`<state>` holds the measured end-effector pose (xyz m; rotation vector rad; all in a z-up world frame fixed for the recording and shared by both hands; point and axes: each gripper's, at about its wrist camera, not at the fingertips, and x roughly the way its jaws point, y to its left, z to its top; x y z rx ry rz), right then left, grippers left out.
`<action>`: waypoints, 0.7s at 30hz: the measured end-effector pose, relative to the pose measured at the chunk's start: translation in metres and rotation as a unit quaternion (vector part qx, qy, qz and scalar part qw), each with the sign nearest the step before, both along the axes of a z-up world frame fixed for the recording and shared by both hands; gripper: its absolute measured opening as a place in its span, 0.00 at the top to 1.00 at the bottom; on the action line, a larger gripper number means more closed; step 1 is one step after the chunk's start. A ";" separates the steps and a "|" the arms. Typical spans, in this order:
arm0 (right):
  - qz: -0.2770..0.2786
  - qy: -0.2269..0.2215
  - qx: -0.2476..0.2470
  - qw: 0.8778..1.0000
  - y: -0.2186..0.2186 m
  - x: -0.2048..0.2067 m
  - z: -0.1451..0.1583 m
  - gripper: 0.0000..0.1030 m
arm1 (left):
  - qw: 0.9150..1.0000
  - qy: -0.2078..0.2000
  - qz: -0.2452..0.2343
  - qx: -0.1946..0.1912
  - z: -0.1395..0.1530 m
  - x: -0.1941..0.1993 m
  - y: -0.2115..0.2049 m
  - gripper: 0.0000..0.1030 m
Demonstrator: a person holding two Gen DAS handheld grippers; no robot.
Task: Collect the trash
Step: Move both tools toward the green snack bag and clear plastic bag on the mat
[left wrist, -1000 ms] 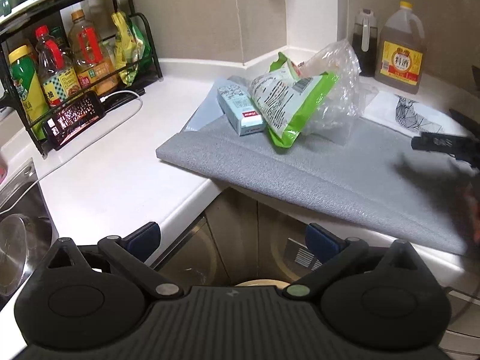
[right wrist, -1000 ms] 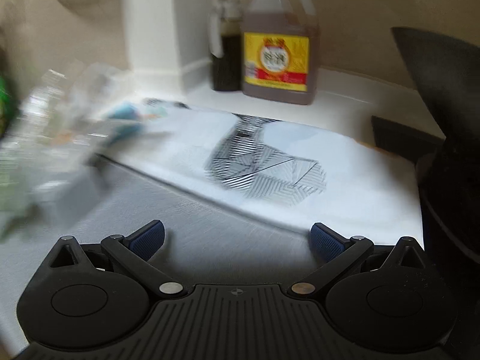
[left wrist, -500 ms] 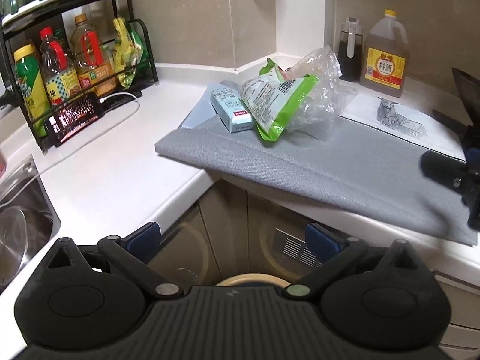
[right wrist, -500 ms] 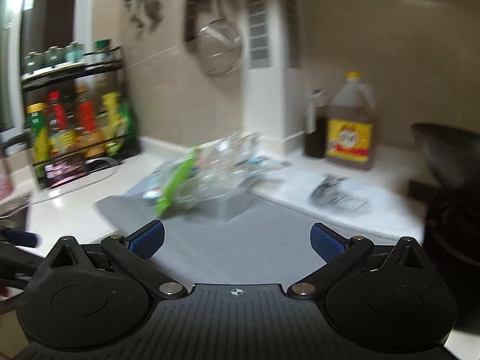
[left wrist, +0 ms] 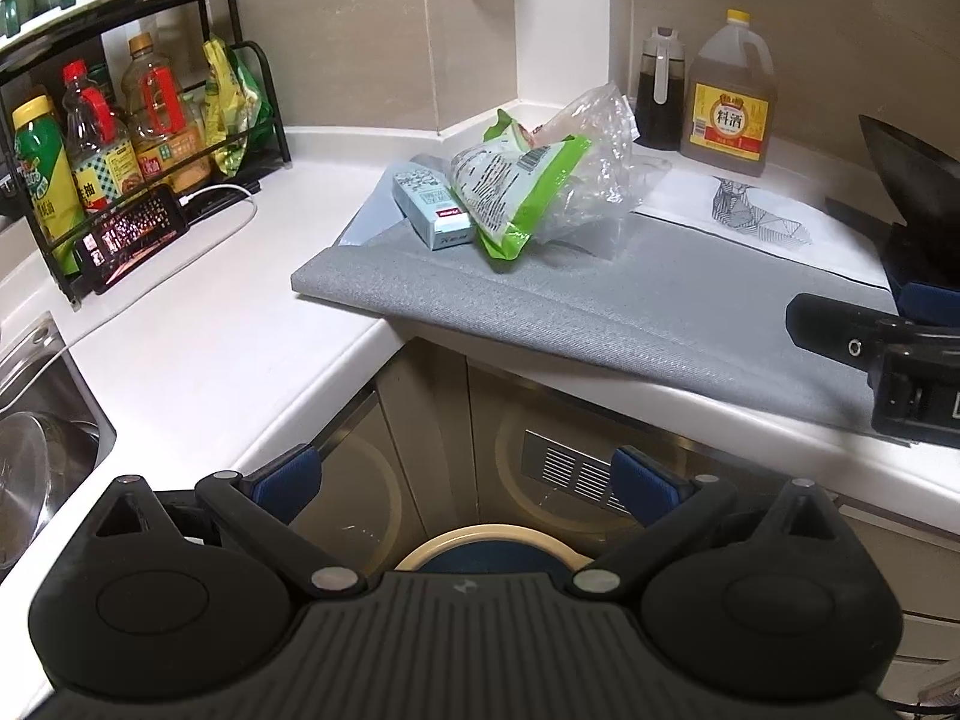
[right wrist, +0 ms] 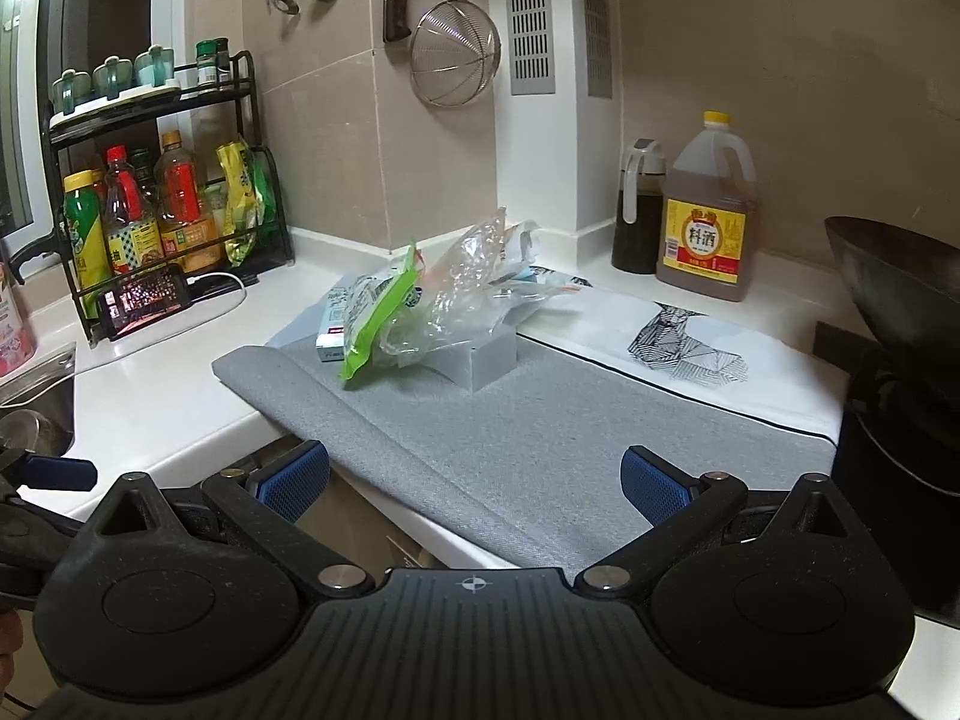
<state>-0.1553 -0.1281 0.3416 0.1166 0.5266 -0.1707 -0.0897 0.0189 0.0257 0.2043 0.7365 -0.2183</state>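
Both grippers hang spread wide and empty, short of the counter edge: left gripper (left wrist: 465,474) over the cabinet fronts, right gripper (right wrist: 474,477) above the grey mat (right wrist: 540,420). On the mat's far end lies the trash: a green wrapper (left wrist: 516,186), long axis slanting toward the near edge, leaning on a small box (left wrist: 432,207), with a crumpled clear bag (left wrist: 591,174) behind; the bag's contents are hard to make out

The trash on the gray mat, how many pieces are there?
3: a small box on the left, a green bag leaning on it, and a clear plastic bag behind. More may be hidden underneath.
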 end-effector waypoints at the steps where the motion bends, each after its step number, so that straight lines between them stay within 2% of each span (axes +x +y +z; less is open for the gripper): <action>1: -0.001 0.000 -0.001 1.000 -0.001 -0.001 0.000 0.00 | 1.000 0.000 0.000 -0.002 0.001 -0.001 0.000 0.00; 12: -0.002 -0.026 -0.018 1.000 -0.004 -0.020 0.024 0.00 | 0.999 -0.030 0.001 -0.029 0.027 -0.019 0.006 0.00; 18: 0.001 -0.075 -0.018 0.997 -0.016 -0.045 0.052 0.00 | 0.999 -0.033 0.005 -0.037 0.031 -0.020 0.012 0.00; 21: -0.008 -0.075 -0.019 0.997 -0.026 -0.040 0.050 0.00 | 0.999 -0.031 0.013 -0.030 0.027 -0.014 0.014 0.00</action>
